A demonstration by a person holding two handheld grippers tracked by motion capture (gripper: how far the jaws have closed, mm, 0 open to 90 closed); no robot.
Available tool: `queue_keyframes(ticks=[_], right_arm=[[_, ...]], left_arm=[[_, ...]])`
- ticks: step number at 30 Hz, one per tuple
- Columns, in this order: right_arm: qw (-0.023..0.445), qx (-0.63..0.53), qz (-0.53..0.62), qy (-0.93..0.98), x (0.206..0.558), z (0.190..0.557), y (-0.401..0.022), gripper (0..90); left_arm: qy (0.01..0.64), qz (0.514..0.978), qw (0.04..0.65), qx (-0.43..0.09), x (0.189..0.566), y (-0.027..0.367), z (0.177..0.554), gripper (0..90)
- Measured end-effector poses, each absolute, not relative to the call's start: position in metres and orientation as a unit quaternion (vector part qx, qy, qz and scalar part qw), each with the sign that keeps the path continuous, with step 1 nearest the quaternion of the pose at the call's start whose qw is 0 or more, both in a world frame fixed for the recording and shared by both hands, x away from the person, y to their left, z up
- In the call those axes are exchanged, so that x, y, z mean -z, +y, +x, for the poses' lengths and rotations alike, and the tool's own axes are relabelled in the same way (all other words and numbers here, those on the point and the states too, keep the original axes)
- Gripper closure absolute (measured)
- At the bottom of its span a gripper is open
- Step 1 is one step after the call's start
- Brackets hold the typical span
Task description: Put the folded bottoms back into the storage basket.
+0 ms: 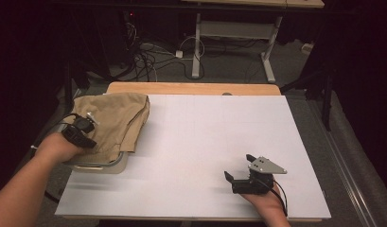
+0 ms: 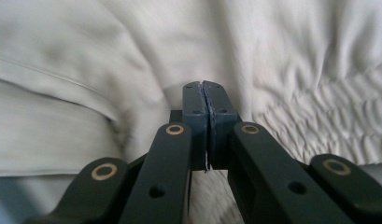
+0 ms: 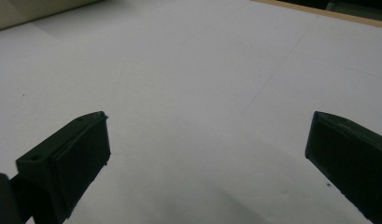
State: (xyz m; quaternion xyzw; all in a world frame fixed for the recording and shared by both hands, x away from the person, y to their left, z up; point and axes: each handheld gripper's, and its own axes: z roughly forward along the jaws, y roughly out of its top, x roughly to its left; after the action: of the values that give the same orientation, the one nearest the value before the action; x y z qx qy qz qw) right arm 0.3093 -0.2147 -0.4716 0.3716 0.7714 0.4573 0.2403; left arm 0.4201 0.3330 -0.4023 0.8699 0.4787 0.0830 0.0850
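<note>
At the far left of the high view, a bare forearm [image 1: 18, 191] reaching in from the bottom corner, its hand wrapped around the left gripper [image 1: 79, 130], which rests on a crumpled tan cloth [image 1: 118, 118]. Cloth heaped at the left edge of the white board [image 1: 205, 142], draped over a pale tray [image 1: 106, 165] whose rounded corner and grey rim peek out beneath its near side. In the left gripper view, jaws pressed together with barely a sliver between the blue pads [image 2: 195, 100], tips pushed into a fold of the cloth [image 2: 86, 70]; cannot tell whether any fabric is pinched between them, though a thin pale line shows in the seam. Gathered, ribbed stitching just right of the tips. Further right, bare white board, with a wooden table edge [image 1: 191, 88] showing past its far side. Near the bottom right, the right gripper [image 1: 241, 168] held in the other hand, grey three-cornered plate on top, cable looping by the wrist, jaws spread wide and holding nothing, hovering low above the board [image 3: 202, 70], well apart from the cloth
</note>
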Motion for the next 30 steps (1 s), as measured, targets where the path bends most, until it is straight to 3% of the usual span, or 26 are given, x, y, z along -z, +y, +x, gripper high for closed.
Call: queue_keyframes(ticks=[9,21,30], right_arm=[[0.236,-0.461,0.376,0.768,0.474,0.310,-0.219,0.9],[0.230,-0.476,0.372,0.763,0.471,0.308,-0.220,0.9],[0.225,-0.486,0.368,0.760,0.469,0.307,-0.218,0.9]], left_arm=[[0.520,0.835,0.142,-0.113,0.376,0.339,0.438,85.4],[0.557,0.791,0.197,-0.159,0.386,0.339,0.470,85.5],[0.566,0.788,0.140,-0.196,0.408,0.330,0.506,87.6]])
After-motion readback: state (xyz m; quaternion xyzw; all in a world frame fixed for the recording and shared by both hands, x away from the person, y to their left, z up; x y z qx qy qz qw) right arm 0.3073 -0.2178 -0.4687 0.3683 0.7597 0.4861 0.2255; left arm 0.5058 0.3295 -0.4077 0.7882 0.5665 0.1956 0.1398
